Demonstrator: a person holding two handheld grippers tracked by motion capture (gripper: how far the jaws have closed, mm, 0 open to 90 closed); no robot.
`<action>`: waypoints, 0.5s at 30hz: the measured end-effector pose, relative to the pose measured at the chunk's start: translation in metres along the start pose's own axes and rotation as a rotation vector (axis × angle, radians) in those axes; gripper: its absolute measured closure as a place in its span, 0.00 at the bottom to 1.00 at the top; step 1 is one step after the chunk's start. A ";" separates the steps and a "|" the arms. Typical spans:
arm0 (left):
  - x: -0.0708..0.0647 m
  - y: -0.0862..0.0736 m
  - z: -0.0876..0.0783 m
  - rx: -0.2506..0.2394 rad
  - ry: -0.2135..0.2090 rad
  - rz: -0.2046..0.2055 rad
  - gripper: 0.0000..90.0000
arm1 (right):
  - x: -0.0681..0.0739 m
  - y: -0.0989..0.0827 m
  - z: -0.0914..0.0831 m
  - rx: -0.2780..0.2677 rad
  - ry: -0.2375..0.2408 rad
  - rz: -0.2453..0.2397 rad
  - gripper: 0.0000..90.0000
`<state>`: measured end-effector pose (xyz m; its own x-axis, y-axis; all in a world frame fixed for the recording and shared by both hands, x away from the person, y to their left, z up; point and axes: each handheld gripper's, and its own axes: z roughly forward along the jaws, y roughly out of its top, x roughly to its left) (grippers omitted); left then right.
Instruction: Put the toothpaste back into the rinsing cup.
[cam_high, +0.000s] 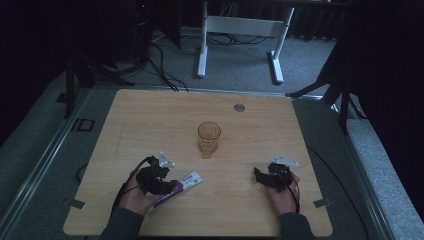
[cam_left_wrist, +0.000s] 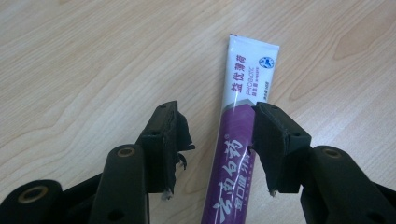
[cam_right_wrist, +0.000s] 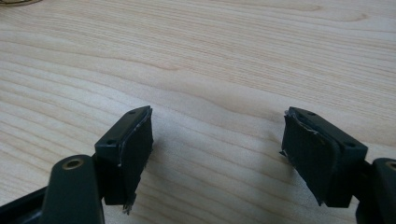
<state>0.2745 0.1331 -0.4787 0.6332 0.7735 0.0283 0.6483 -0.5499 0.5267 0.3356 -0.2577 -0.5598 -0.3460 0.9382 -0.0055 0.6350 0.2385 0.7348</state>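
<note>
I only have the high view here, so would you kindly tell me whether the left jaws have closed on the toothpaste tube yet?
Observer: Not yet. In the left gripper view the left gripper stands open, the toothpaste tube lying flat between its jaws, close against one of them.
Operator: Thank you. Is anything between the right jaws?
Observer: No, the right gripper is open over bare table.

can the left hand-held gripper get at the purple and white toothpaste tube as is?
Probably yes. The left hand-held gripper stands open astride the purple and white toothpaste tube, which lies flat on the wooden table with nothing between the tube and either pad.
</note>
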 end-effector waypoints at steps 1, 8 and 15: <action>-0.001 0.000 0.000 0.004 -0.001 0.003 0.57 | 0.000 0.000 0.000 0.000 0.000 0.000 0.27; -0.007 0.003 0.005 0.040 -0.003 0.031 0.57 | 0.000 0.000 0.000 0.000 0.000 0.000 0.27; -0.014 0.005 0.013 0.084 -0.001 0.058 0.57 | 0.000 0.000 0.000 0.000 0.000 0.000 0.27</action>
<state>0.2744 0.1161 -0.4873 0.6708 0.7396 0.0557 0.6440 -0.6181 0.4508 0.3355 -0.2577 -0.5597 -0.3458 0.9383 -0.0052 0.6352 0.2381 0.7347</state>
